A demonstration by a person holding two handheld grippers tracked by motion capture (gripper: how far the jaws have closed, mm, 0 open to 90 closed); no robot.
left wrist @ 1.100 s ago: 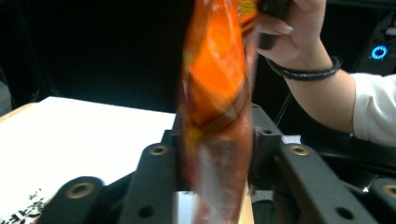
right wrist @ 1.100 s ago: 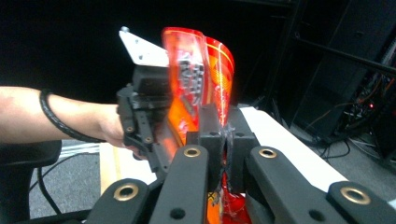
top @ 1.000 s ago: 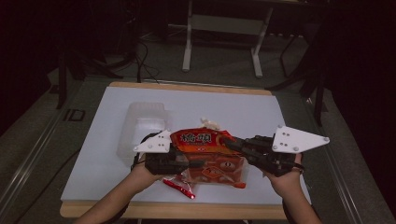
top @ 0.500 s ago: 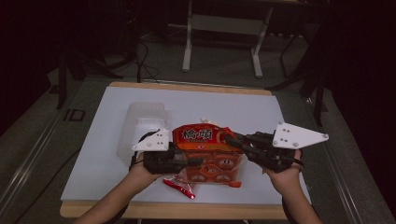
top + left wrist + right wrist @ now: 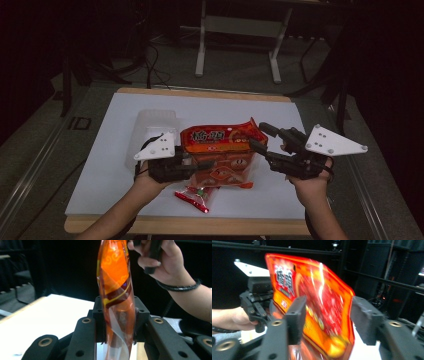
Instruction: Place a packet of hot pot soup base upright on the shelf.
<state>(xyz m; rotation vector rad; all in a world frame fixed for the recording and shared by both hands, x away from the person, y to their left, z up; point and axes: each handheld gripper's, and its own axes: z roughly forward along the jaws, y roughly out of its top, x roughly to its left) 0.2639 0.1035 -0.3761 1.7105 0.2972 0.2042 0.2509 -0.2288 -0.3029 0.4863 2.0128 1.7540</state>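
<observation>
While our left gripper (image 5: pixel 200 166) stays clamped on the left edge of the orange snack bag (image 5: pixel 222 150), we hold that bag upright above the near middle of the white table (image 5: pixel 110 150), its printed face toward us. Seen along the left gripper's jaws, the pads press flat on the film from both sides. Our right gripper (image 5: pixel 260 137) sits at the bag's three o'clock edge, and its jaws have just been opening: in the right gripper view the bag's corner stands between them, but the pads are clear of the film, so that hand has let go.

The bag's long axis runs from nine to three o'clock, straight from one gripper to the other, and the right gripper is the nearer one to the torn-looking upper corner at about one o'clock. We judge the next move depends on that line: the right hand would re-grip along the top edge.

A small red packet (image 5: pixel 196 195) lies on the table at six o'clock of the bag, and a clear plastic tub (image 5: pixel 150 125) stands at ten o'clock.
</observation>
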